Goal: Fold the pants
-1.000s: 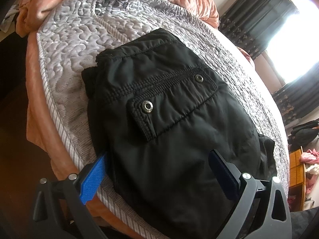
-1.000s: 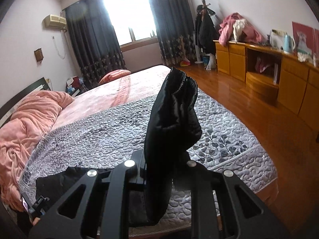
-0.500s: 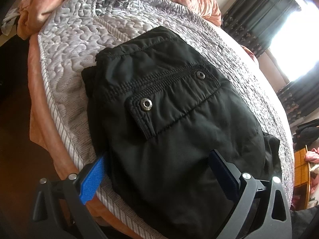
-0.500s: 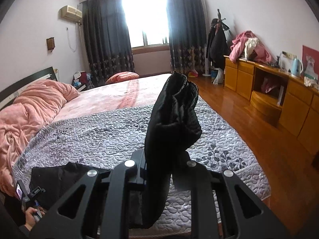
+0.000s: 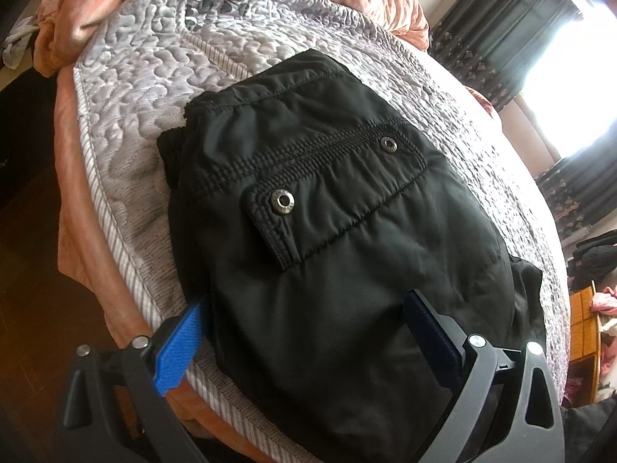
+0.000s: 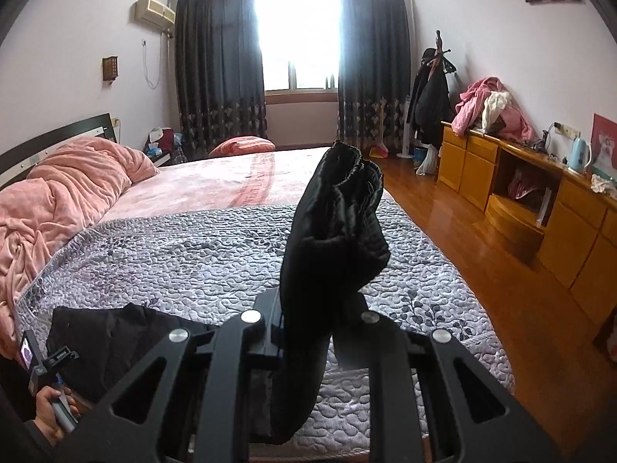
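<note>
The right gripper [image 6: 308, 341] has its fingertips buried in the bunched black pants [image 6: 331, 239], so the pads themselves cannot be seen. The cloth hanging below them runs out of sight behind the gripper's frame. On the left gripper [image 5: 304, 332], the near end of the pants [image 5: 327, 250] is cut off by the lower edge. Left of the right gripper, only part of a hand [image 6: 50, 411] shows.

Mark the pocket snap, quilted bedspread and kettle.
pocket snap [image 5: 283, 201], left wrist view, centre of the metal stud
quilted bedspread [image 6: 200, 266], right wrist view, bare grey top
kettle [image 6: 579, 153], right wrist view, its body
</note>
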The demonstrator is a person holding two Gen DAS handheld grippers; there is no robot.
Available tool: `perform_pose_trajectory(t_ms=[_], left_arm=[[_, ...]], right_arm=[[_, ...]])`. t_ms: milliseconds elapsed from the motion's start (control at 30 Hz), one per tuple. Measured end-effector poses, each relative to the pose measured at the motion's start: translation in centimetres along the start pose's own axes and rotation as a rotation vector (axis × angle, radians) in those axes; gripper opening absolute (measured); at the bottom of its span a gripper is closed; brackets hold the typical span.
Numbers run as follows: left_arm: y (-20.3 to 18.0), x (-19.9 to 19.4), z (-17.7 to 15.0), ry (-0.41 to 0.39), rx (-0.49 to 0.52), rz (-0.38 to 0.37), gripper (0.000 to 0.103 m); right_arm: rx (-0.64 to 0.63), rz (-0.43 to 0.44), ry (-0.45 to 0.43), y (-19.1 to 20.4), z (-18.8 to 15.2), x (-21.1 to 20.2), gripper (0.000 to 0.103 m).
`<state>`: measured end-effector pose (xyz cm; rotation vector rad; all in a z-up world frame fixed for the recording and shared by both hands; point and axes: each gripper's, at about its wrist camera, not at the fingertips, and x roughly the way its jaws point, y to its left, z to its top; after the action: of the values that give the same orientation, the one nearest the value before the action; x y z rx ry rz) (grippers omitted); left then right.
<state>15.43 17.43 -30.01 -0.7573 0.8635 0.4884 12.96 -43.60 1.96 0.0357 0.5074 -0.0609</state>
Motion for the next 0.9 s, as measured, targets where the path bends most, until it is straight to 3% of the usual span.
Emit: perform_pose_trajectory(t_ms=[467,900], left_arm=[[0.4,-0.2,-0.1,-0.001,-0.008,-0.018,0.099],[0.5,-0.5,-0.3,-0.004,-0.016,-0.036,0.099]], right_arm=[[-0.153,-0.023,0.007,4.2,-0.2,0.4,0.016],[-0.34,-0.009,0.054,10.5,-1.7,2.2,0.016]])
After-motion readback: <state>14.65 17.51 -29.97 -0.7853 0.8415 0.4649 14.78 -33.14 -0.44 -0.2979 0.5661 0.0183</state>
